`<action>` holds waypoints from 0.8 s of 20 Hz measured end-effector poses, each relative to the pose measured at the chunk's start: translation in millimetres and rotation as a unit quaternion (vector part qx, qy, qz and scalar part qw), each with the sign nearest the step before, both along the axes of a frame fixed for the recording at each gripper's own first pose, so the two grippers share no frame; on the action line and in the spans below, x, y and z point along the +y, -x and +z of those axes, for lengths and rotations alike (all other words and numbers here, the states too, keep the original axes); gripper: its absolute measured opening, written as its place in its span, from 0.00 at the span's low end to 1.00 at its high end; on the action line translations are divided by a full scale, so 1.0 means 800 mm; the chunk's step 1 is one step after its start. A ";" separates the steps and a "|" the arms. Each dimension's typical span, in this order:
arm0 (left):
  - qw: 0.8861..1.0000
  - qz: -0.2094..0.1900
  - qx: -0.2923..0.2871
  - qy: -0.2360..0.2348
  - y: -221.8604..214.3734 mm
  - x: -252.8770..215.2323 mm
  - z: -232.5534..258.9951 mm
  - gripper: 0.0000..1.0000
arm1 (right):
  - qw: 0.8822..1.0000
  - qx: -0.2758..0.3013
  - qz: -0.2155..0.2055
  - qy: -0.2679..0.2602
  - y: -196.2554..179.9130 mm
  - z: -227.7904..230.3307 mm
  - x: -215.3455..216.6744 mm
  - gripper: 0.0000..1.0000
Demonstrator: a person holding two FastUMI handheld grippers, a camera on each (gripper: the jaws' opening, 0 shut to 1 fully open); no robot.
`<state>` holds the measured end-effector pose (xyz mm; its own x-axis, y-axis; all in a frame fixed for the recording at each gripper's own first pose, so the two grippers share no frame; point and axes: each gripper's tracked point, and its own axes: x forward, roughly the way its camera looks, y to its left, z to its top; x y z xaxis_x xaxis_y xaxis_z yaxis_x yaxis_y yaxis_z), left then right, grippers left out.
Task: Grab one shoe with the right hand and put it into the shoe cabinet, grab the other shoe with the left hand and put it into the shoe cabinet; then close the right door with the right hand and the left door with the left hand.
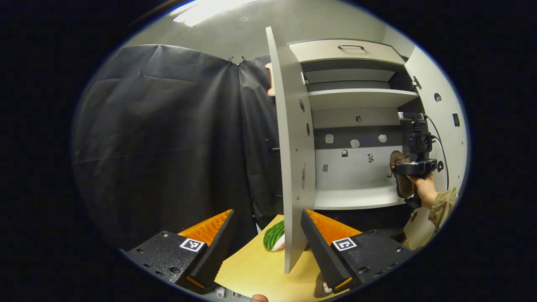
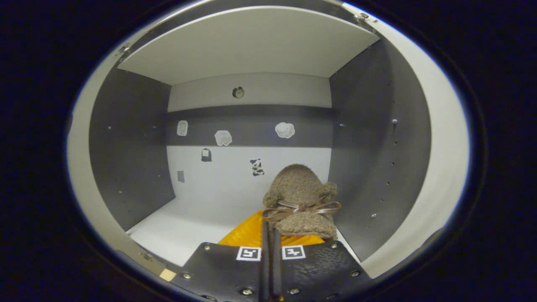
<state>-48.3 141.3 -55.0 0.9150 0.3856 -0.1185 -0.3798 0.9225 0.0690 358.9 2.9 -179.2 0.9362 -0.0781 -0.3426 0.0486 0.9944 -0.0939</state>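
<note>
The right claw (image 2: 270,243) has its fingers nearly together, pinched on the edge of a brown fuzzy slipper (image 2: 301,201) with a thin ribbon bow, and it holds the slipper just inside the lower compartment of the shoe cabinet (image 2: 251,46), close to the right side wall and above the white lower shelf (image 2: 184,226). In the left gripper view that same claw (image 1: 413,167) appears farther off, held by a hand (image 1: 424,191) at the cabinet opening. The slipper looks light, soft and floppy, so it probably sags from a pinch; a hold on the firmer rim near the heel seems safest. Its long axis runs away from the claw, with what is likely the toe aimed at the back panel, and it seems to hang partly downward. The left claw (image 1: 266,247) is wide open and holds nothing, poised over the wooden worktop (image 1: 256,272), with the open left door (image 1: 293,159) standing edge-on between its fingers. Just beyond, on the worktop, lies a green-striped slipper (image 1: 275,237), partly hidden by the door; its direction cannot be told.
</note>
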 end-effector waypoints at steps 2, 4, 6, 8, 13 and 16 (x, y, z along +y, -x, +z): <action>1.000 0.015 0.001 0.007 0.005 0.009 -0.004 0.95 | 1.000 0.022 -0.005 -0.001 -0.017 -0.026 -0.006 0.04; 1.000 0.030 0.003 0.009 0.010 0.017 -0.007 0.95 | 0.999 0.044 -0.010 -0.008 -0.024 -0.047 -0.015 0.04; 0.999 0.043 0.011 0.011 0.015 0.023 -0.013 0.94 | 0.998 0.059 -0.011 -0.013 -0.029 -0.063 -0.016 0.04; 0.998 0.050 0.013 0.021 0.020 0.025 -0.018 0.95 | 0.998 0.066 -0.011 -0.015 -0.031 -0.070 -0.017 0.04; 0.997 0.060 0.025 0.032 0.033 0.027 -0.031 0.95 | 0.995 0.097 -0.028 -0.029 -0.042 -0.101 -0.019 0.08; 0.997 0.058 0.031 0.039 0.035 0.027 -0.039 0.94 | 0.993 0.109 -0.023 -0.036 -0.039 -0.104 -0.013 0.24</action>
<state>-76.0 162.6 -85.8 0.8546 0.4757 -0.2080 -0.4816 0.8760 0.0250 390.0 -7.7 -262.4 0.8348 -0.0871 -0.5436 0.0803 0.9961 -0.0362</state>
